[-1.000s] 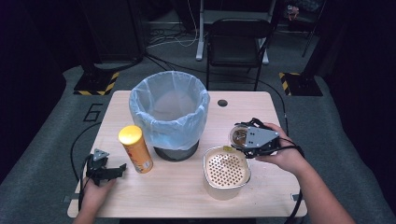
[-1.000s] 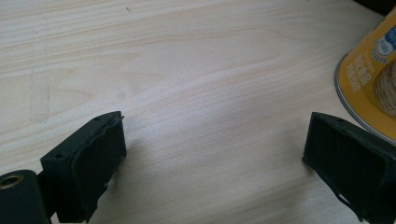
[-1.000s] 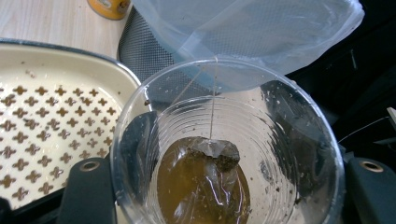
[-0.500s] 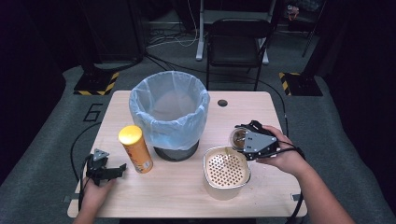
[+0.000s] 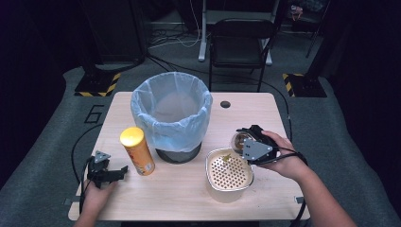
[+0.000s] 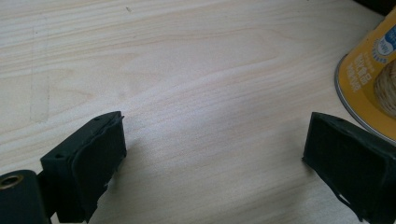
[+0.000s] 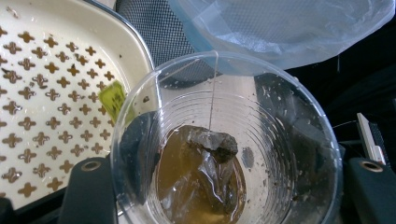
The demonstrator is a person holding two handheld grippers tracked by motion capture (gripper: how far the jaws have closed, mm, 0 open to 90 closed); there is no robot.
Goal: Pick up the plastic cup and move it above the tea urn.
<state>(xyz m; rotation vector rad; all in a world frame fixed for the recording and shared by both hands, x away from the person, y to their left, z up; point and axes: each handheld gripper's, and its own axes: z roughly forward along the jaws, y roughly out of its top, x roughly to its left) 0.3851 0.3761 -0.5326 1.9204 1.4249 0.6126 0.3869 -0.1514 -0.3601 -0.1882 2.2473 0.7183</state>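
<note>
My right gripper [image 5: 244, 144] is shut on a clear plastic cup [image 5: 238, 140], held tipped at the far right rim of a cream perforated strainer pan [image 5: 208, 166]. In the right gripper view the cup [image 7: 280, 154] sits between the jaws of the right gripper [image 7: 229, 186] and holds brown liquid and a wet tea bag [image 7: 205, 158]. The bag's green tag [image 7: 114, 100] hangs outside the cup over the pan [image 7: 56, 93]. My left gripper [image 5: 118, 173] rests open on the table beside a yellow can [image 5: 137, 151]. Bare wood lies between the left gripper's [image 6: 212, 158] jaws, with the can [image 6: 369, 93] to the right.
A bin with a pale blue liner [image 5: 171, 113] stands at the table's middle back, close to the cup; its liner [image 7: 280, 28] shows just beyond the cup. A dark round cable hole [image 5: 225, 104] is in the tabletop behind. A black chair [image 5: 241, 42] stands past the table.
The right hand has edged the cup slightly toward the strainer pan. The left gripper and the can have not moved.
</note>
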